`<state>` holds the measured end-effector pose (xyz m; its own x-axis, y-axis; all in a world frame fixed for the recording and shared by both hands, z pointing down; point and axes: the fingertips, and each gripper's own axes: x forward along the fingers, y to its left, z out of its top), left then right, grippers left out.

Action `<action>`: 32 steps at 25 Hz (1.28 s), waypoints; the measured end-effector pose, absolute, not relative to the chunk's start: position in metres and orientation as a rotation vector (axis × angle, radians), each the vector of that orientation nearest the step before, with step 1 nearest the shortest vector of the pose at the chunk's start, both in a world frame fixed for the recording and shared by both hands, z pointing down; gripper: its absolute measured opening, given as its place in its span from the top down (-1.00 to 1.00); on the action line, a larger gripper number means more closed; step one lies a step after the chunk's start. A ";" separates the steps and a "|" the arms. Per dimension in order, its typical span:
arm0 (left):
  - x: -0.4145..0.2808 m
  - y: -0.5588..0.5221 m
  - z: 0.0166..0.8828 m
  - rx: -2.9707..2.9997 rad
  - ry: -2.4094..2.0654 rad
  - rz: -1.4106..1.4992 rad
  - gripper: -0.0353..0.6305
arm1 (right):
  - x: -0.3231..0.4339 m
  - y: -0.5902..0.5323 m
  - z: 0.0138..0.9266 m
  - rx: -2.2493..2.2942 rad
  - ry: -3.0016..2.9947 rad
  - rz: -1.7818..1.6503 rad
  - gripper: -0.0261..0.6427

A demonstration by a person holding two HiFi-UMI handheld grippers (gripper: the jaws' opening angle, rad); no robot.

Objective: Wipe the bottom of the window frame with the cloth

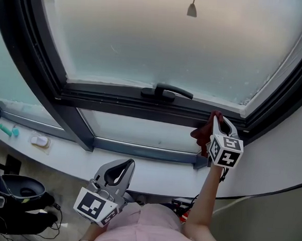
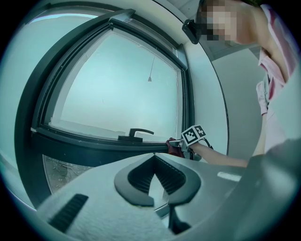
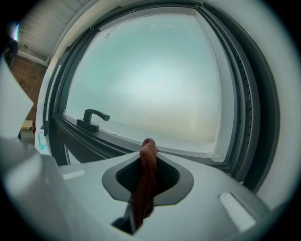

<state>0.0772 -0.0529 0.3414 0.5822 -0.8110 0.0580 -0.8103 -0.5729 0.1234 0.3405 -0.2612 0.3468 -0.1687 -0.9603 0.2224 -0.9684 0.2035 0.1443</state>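
The window's dark bottom frame rail runs across the head view, with a black handle at its middle. My right gripper is shut on a dark red cloth and holds it against the rail's right end, near the corner. In the right gripper view the cloth hangs pinched between the jaws of that gripper, just short of the rail. My left gripper hangs low near the person's body, shut and empty, pointing at the window. The left gripper view shows the cloth far off.
Below the frame is a lower glass pane and a white sill carrying a teal item and a small white item at the left. Black gear sits on the floor at lower left. A white wall borders the right.
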 end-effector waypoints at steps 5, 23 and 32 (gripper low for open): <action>0.080 -0.053 0.341 2.677 -1.367 -0.005 0.90 | 0.341 -0.261 0.347 1.829 -2.226 0.048 0.77; 0.087 -0.054 0.343 2.665 -1.385 -0.009 0.90 | 0.393 -0.262 0.349 1.930 -2.174 0.099 0.77; 0.101 -0.058 0.343 2.677 -1.356 0.004 0.90 | 0.417 -0.262 0.349 1.973 -2.152 0.113 0.77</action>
